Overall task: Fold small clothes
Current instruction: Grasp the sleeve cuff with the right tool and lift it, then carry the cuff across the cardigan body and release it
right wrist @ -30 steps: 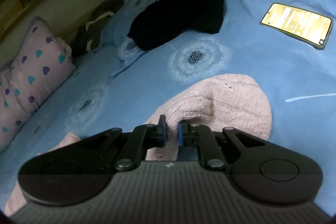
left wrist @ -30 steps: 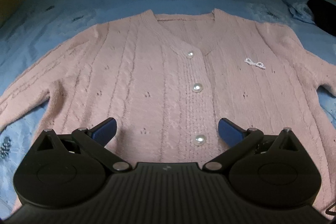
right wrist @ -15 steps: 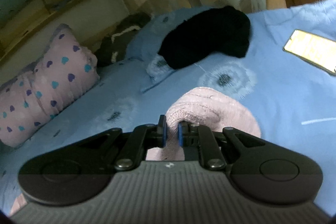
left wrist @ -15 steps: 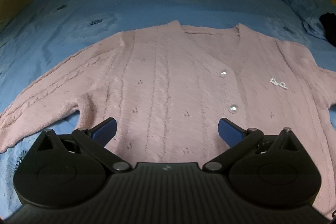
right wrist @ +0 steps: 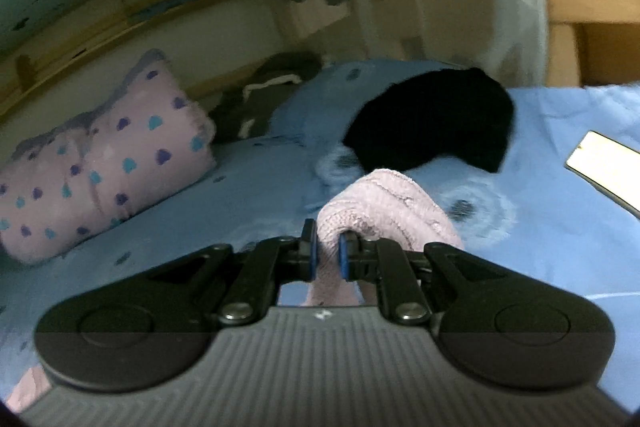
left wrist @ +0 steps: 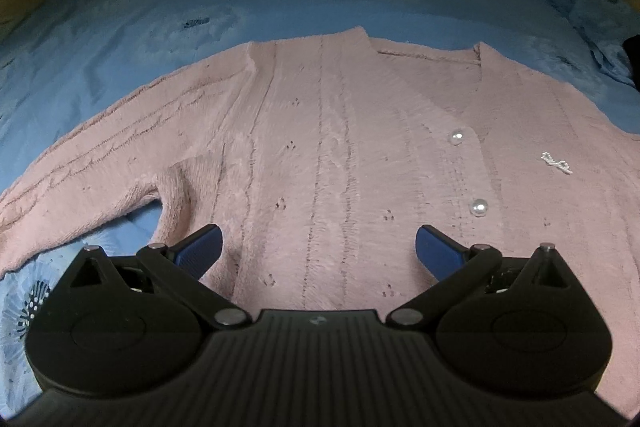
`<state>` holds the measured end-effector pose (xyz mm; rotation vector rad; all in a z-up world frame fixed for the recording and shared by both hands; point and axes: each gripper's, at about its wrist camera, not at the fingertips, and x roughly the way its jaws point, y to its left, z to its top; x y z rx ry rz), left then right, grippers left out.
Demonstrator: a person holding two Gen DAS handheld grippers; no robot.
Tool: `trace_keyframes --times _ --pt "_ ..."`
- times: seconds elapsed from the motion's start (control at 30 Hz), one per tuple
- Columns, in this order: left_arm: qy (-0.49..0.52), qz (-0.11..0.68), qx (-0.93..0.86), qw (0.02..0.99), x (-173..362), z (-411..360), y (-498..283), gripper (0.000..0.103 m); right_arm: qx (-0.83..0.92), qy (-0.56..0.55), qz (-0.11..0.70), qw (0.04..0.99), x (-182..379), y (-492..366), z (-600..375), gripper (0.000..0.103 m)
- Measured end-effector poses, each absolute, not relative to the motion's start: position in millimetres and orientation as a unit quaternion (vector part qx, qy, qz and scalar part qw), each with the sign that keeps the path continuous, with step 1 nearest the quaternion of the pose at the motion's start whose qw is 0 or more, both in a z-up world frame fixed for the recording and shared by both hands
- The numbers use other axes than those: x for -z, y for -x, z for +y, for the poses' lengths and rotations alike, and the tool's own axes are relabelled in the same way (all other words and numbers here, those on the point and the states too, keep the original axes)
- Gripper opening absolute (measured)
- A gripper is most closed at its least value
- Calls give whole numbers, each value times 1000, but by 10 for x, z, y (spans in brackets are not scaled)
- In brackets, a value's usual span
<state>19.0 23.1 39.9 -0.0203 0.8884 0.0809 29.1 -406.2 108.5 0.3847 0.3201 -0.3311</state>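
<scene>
Blue bedsheet (left wrist: 280,11) is covered mid-bed by the pink knit cardigan (left wrist: 320,155), laid flat, front up, buttoned. Fabric is judged soft, light, limp and stretchy; sag and drag are expected when lifted, so cuffs, hem corners or shoulder seams are favoured as grip points. The pearl buttons (left wrist: 478,207) are best avoided. Right gripper (right wrist: 328,259) is clamped on the sleeve end (right wrist: 384,203), raised off the sheet. Left gripper (left wrist: 318,247) is held wide apart above the lower body, nothing pinched.
</scene>
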Motion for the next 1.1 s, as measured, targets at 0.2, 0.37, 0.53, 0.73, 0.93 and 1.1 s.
trace_keyframes --times 0.2,0.37,0.53,0.73,0.93,1.1 --pt "12 432 -42 901 -342 332 -304 103 119 -148 161 968 -1172 -439 -3597 14" --pt "24 429 -53 902 -310 479 -354 103 82 -118 167 975 -1219 -574 -3174 14" --pt "38 429 -63 901 -247 633 -341 103 38 -92 184 978 -1142 -715 -2679 14" --pt "50 419 -58 905 -224 731 -313 103 -10 -61 216 974 -905 -879 -2119 14" --pt "46 411 -52 909 -220 746 -297 103 -57 -21 247 967 -593 -999 -1717 14" --pt "49 410 -55 909 -197 764 -287 103 -91 -5 302 949 -301 -1118 -1516 17"
